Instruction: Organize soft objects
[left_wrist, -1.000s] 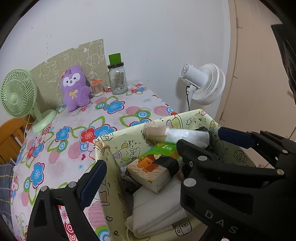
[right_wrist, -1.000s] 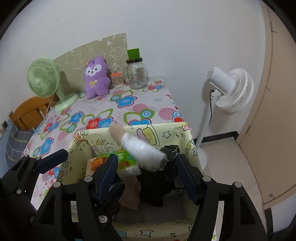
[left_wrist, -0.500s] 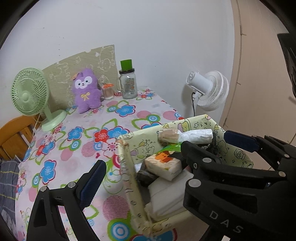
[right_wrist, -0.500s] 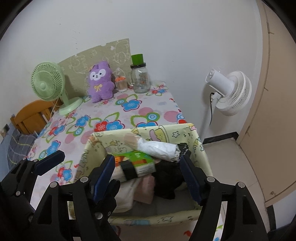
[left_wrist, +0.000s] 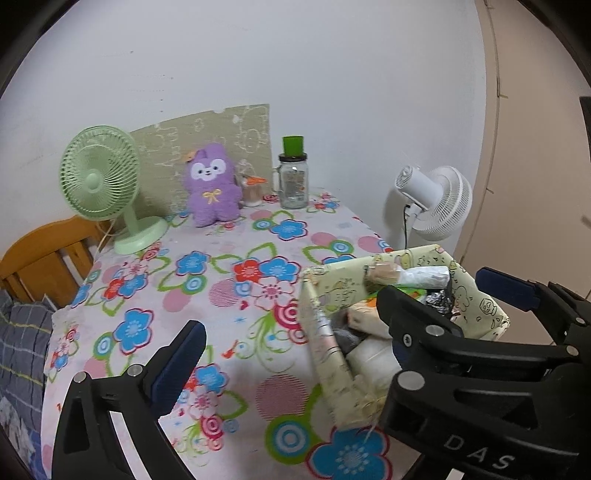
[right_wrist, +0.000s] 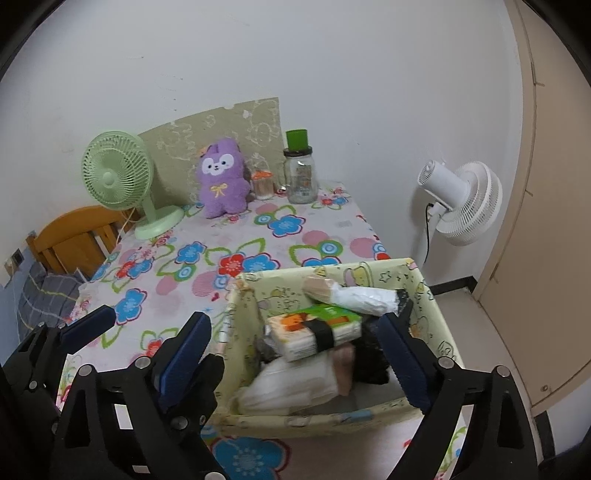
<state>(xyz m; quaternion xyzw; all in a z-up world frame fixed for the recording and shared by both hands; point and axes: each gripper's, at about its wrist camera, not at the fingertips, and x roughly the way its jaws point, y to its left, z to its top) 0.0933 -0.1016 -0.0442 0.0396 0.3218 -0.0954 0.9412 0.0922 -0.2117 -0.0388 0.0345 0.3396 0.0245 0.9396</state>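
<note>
A pale yellow cartoon-print fabric bin (right_wrist: 430, 295) stands at the table's near right corner, also in the left wrist view (left_wrist: 321, 321). It holds a tissue pack (right_wrist: 314, 332), a white wrapped roll (right_wrist: 354, 297), white cloth (right_wrist: 291, 384) and dark items. A purple plush (right_wrist: 221, 177) sits at the back of the table, also in the left wrist view (left_wrist: 212, 184). My right gripper (right_wrist: 295, 350) is open, above the bin's front. My left gripper (left_wrist: 288, 339) is open, above the bin's left wall. Both are empty.
A green desk fan (right_wrist: 118, 177), a glass jar with a green lid (right_wrist: 300, 173) and a small toothpick jar (right_wrist: 263, 184) stand along the back wall. A white floor fan (right_wrist: 461, 199) stands right of the table. A wooden chair (right_wrist: 74, 240) is at left.
Both grippers have pulled back and up from the bin, so more of the table shows. The bin's contents look unchanged.
</note>
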